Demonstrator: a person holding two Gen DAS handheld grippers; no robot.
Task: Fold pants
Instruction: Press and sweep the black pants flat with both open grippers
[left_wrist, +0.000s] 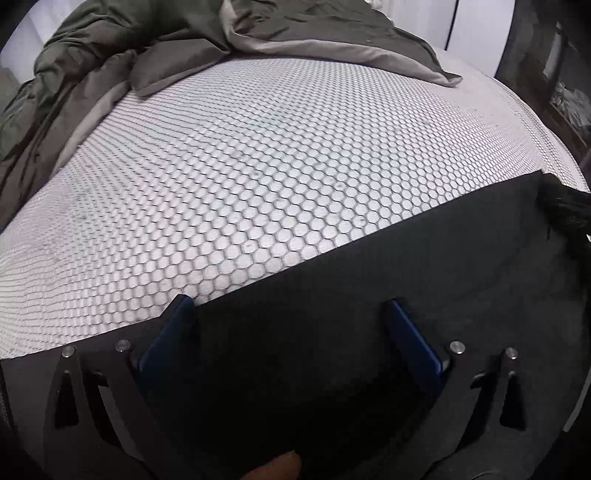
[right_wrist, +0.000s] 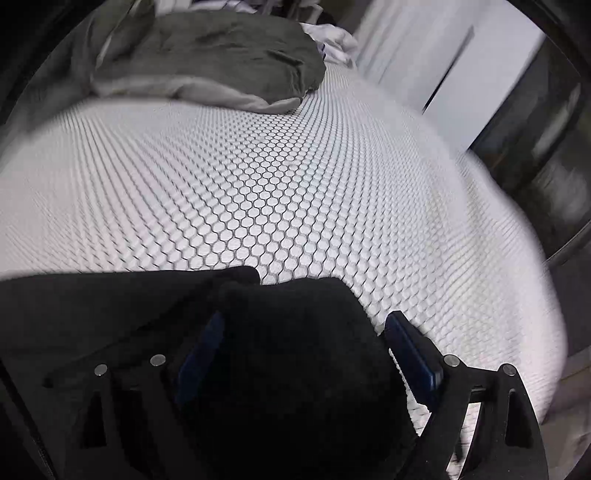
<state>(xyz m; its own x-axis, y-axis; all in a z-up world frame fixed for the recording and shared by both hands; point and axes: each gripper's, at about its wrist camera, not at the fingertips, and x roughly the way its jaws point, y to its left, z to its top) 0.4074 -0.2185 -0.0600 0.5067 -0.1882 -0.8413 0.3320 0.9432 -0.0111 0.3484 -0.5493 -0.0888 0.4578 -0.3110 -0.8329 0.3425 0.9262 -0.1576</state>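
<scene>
- Left wrist view: the black fabric pants (left_wrist: 369, 280) lie flat on the white hexagon-patterned mattress (left_wrist: 258, 166), filling the frame from 4 to 8 o'clock.
- The left gripper (left_wrist: 290, 321) is spread wide over the pants, grasping nothing.
- Rumpled olive-grey bedding (left_wrist: 147, 40) sits at 11 o'clock.
- Right wrist view: the right gripper (right_wrist: 304, 332) is released, a bunched fold of pants (right_wrist: 288, 350) between its blue pads (right_wrist: 410, 347).

Place: a bedroom in a home.
Bed: a bare white mattress with a grey hexagon-quilted cover (left_wrist: 258, 155) is seen across both views.
Bedding: a rumpled olive-green duvet with a pale grey underside (left_wrist: 122, 48) is heaped at the far end.
Laundry: white crumpled fabric (right_wrist: 332, 38) is piled behind it.
</scene>
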